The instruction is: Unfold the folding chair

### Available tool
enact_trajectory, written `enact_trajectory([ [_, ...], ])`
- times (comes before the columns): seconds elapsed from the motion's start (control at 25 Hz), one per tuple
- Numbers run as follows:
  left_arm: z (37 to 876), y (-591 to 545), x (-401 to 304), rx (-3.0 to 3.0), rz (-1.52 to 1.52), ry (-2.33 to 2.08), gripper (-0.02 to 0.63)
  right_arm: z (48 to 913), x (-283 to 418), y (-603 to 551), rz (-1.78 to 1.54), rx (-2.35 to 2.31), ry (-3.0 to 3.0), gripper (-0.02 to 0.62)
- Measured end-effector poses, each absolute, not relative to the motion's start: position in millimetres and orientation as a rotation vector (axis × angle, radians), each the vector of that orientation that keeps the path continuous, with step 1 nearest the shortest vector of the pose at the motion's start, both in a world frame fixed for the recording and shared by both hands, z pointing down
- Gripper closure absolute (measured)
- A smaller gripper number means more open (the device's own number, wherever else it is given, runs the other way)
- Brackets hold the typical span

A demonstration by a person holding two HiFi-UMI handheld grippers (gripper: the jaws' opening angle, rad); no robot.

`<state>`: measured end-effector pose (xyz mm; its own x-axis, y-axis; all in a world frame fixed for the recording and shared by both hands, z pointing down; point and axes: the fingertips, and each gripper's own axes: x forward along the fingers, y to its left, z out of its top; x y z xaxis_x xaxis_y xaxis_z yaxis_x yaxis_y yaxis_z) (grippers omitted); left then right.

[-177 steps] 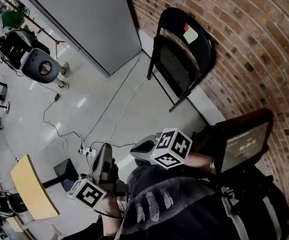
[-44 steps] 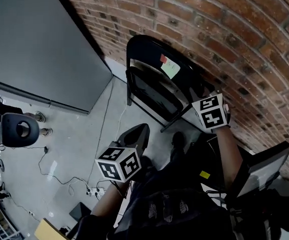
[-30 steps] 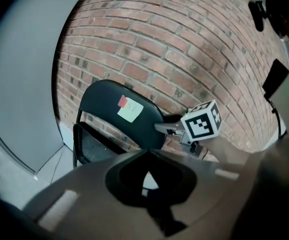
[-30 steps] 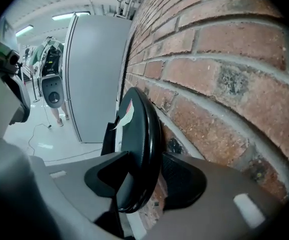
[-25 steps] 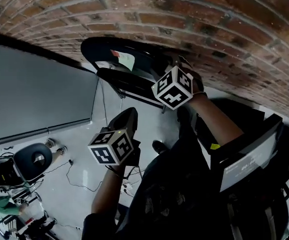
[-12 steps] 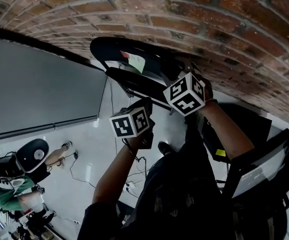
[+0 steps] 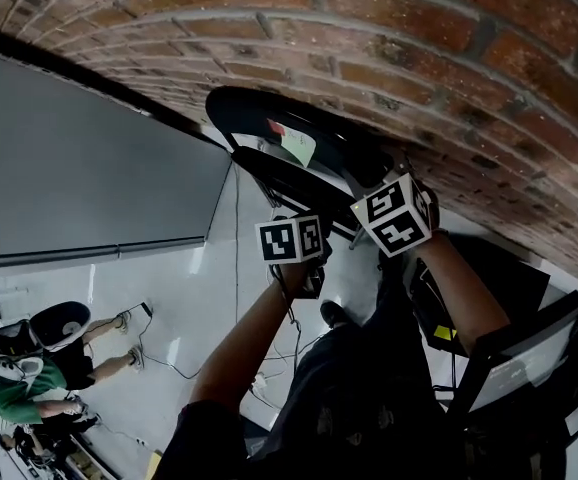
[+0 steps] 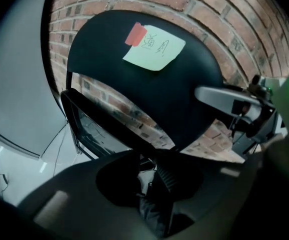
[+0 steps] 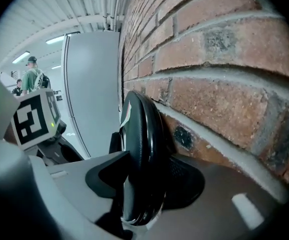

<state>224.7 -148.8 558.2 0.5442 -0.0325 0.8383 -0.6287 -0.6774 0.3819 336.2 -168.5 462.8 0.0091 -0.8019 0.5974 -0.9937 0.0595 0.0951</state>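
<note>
clamps the folding chair (image 7: 339,148), folded against the brick wall (image 9: 219,74), by its backrest (image 9: 143,129) in the right hand-held gripper (image 9: 142,184) for steadying. poises the left hand-held gripper (image 8: 152,184), jaws just cracking open and seemingly empty, by the seat (image 8: 97,131), off the wall, for pulling down.

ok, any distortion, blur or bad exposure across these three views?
Head view: heavy fisheye, brick wall courses bow into arcs. Left gripper view: note on the backrest is crisp, bottom of frame murky, green flare at right edge. Right gripper view: nearest bricks soft, backrest rim glossy, green tint at left edge.
</note>
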Motion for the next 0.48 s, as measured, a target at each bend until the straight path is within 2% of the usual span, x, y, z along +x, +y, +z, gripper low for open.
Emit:
enact_trajectory([
  [0.28,598.2,-145.4,227.8,1.903,1.116,-0.549,0.285,464.0,334.4,-168.6,0.521,1.783,-1.912,0.419],
  [0.48,609.7,-178.3,244.3,1.835,1.029,-0.645,0.236,467.6,334.1,-171.0,0.542,1.774,-1.947,0.43],
])
